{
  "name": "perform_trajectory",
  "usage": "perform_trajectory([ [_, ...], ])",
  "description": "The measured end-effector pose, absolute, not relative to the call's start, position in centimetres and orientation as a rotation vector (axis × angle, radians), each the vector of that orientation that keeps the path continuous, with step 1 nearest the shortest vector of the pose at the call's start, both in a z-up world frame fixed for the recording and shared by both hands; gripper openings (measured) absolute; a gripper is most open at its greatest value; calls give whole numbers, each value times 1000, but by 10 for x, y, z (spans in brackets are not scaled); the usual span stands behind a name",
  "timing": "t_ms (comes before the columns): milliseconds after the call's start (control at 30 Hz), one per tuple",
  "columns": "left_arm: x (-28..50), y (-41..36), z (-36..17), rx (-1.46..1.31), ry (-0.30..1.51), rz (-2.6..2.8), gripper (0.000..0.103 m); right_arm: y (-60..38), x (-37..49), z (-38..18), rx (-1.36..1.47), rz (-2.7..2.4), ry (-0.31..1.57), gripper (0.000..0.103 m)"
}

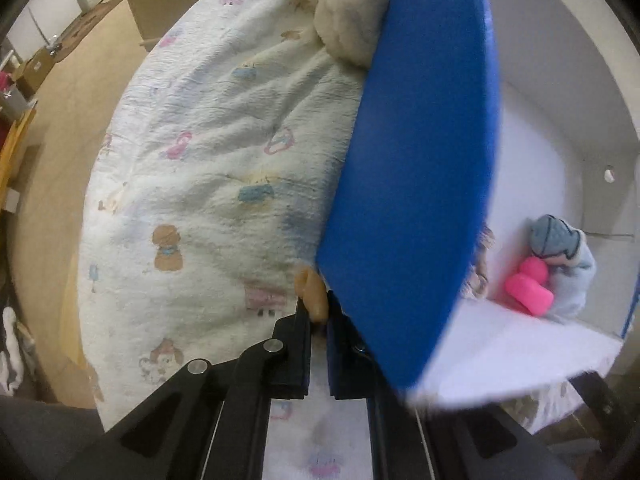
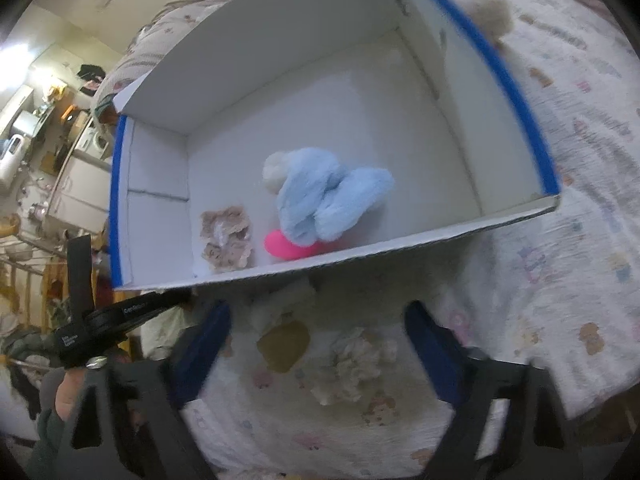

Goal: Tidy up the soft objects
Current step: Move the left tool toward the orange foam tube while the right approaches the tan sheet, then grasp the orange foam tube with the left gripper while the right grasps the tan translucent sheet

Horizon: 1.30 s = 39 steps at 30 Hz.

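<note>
A white box with blue outer walls (image 2: 536, 136) stands on a printed bedspread (image 1: 208, 168). Inside lie a light blue plush (image 2: 328, 196), a pink soft roll (image 2: 286, 250) and a beige frilly cloth (image 2: 226, 240); plush (image 1: 568, 264) and roll (image 1: 528, 292) also show in the left wrist view. My left gripper (image 1: 318, 312) is shut on a small tan soft piece (image 1: 312, 292) beside the box's blue wall (image 1: 416, 160). My right gripper (image 2: 320, 336) is open above a tan soft piece (image 2: 284, 344) and a cream frilly cloth (image 2: 352, 364) in front of the box.
A cream fluffy plush (image 1: 348, 20) lies on the bed behind the box; it also shows in the right wrist view (image 2: 494, 12). The bed edge drops to a wooden floor (image 1: 60, 120) at left. Kitchen shelves and clutter (image 2: 44, 152) stand beyond the bed.
</note>
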State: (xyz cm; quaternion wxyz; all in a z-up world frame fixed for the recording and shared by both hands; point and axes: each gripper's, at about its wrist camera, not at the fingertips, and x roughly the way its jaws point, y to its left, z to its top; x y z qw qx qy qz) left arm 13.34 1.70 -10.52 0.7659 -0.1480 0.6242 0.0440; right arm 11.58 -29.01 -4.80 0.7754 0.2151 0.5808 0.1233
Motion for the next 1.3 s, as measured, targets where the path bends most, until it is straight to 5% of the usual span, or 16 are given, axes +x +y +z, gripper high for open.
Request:
perform_trajectory([
  [200,112,26,-85,-302,1334,37,6,-267,116,-54,438,360,1306,54],
  [667,82,24,-58,-207,1289,-5,6,-204,121,-99,138,374,1470,51],
  [733,84,22,-58,-208,1291,-9,6,-196,119,-100,100,401,1463,23],
  [800,86,22,-59,-202,1286,-9,6,-192,117,-95,77,421,1438,7],
  [1300,74,15,-49,-138,1244,13,6,-216,90,-27,213,513,1273,7],
])
